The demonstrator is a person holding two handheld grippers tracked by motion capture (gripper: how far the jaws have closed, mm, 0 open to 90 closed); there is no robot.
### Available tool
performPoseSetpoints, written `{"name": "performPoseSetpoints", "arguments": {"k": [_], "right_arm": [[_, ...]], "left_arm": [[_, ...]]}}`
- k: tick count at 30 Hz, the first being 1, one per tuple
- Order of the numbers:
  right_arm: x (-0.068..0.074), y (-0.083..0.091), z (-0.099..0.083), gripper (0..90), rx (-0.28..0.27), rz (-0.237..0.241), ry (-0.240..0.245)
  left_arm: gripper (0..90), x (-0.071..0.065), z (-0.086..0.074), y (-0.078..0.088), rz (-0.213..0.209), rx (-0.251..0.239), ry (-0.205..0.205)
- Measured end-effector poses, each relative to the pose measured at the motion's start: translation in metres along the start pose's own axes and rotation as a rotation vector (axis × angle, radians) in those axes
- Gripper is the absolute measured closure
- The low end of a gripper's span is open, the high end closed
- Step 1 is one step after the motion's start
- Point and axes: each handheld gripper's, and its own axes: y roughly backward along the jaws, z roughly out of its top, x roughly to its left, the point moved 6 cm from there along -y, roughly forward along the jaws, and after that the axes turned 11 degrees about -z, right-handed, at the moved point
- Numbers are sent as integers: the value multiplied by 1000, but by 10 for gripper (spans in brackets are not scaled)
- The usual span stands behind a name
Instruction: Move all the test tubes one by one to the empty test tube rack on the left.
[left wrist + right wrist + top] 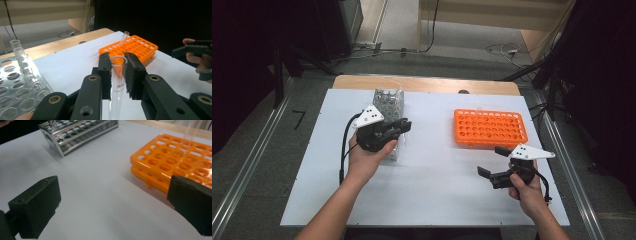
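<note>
We hold a clear glass test tube upright in the left tongs, both black pads pinching its upper part just below the open rim, faint printed lettering showing on the glass between them. From the high view, these left tongs hang over the near end of the clear acrylic tube rack at the left of the white tabletop. In the left gripper view that rack sits at lower left, with 2 more tubes standing in its far holes.

The right tongs hover above bare tabletop near the right edge, spread wide with nothing between them; their 2 pads stand far apart in the right gripper view. Just beyond them lies the orange tube rack, well apart from the clear one, with 1 tube leaning in a far hole.
</note>
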Motion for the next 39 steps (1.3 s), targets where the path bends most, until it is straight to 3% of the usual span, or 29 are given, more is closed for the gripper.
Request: {"name": "performPoseSetpoints", "arguments": {"k": [7,18,31,39], "right_arm": [[-21,1,-9,0,8,-33,-37],[-38,3,-17,0,18,-62,-63],[-38,9,-17,0,6,-58,-70],[-38,12,-18,0,3,-59,-76]], "left_arm": [[760,25,6,0,54,-8,5],[759,59,18,-6,127,-37,21],[759,98,27,-23,220,-43,43],[759,117,31,-33,278,-51,30]]}}
